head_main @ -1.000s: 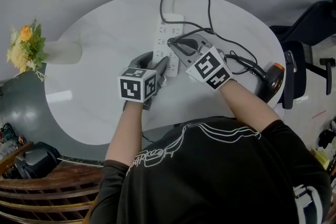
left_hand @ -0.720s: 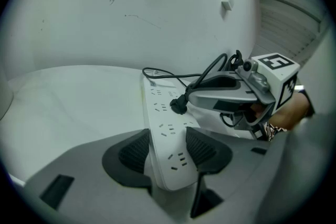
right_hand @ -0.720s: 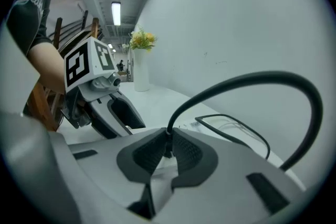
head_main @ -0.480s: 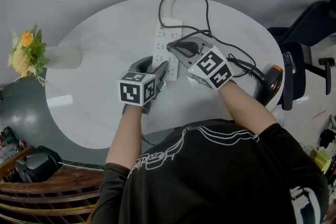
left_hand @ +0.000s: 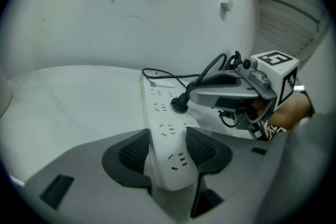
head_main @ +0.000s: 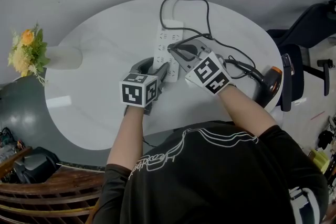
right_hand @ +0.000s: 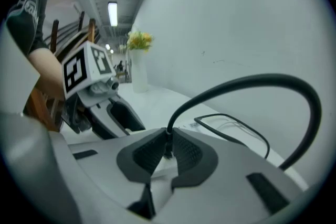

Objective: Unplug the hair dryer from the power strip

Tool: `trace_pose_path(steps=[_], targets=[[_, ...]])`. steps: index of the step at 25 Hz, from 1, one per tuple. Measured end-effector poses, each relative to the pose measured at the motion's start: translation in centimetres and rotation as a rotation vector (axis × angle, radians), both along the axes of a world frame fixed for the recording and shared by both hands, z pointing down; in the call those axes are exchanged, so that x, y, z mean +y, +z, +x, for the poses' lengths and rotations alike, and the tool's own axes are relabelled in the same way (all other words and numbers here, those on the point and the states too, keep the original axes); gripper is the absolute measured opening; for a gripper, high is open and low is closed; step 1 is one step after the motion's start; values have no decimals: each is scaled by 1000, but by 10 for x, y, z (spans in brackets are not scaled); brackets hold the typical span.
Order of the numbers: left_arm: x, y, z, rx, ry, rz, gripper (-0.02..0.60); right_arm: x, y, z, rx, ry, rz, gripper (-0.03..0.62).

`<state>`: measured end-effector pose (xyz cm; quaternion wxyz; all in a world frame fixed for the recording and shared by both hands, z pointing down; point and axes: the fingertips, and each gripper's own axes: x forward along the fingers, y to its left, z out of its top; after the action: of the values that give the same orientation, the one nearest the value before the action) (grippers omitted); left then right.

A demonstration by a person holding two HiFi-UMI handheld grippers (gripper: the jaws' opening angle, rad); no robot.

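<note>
A white power strip [head_main: 168, 39] lies on the round white table [head_main: 100, 34]. My left gripper [head_main: 161, 66] is shut on its near end, and the pads [left_hand: 135, 150] press both sides of the strip [left_hand: 163, 113]. A black plug [left_hand: 180, 104] sits in a socket midway along the strip. My right gripper [head_main: 175, 50] is shut on that plug, with the pads [right_hand: 144, 153] pinching it where the cord leaves. The black cord [right_hand: 252, 81] arcs up and away, then loops [head_main: 207, 13] over the table to the black and orange hair dryer [head_main: 268, 83] at the right edge.
A white vase [head_main: 63, 55] with yellow flowers [head_main: 23, 52] lies near the table's left edge. Dark office chairs [head_main: 310, 23] stand to the right. A wooden chair [head_main: 47, 191] is at the lower left. The strip's own cable runs off the far edge.
My right gripper has shifted slightly down and left at the plug. The left gripper and the strip have stayed in place, and the plug still sits on the strip.
</note>
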<state>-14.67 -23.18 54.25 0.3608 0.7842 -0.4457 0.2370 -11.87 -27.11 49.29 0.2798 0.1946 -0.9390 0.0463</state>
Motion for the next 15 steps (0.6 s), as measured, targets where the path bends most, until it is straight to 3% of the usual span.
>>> trace_pose_path(steps=[3, 6, 15], targets=[[-1, 0, -1, 6, 1, 2, 222, -23, -24, 8, -134, 79, -40, 25], [0, 1, -1, 3, -5, 4, 222, -37, -37, 15, -127, 79, -23, 25], [0, -2, -1, -2, -7, 18, 222, -31, -46, 25, -180, 108, -97, 26]])
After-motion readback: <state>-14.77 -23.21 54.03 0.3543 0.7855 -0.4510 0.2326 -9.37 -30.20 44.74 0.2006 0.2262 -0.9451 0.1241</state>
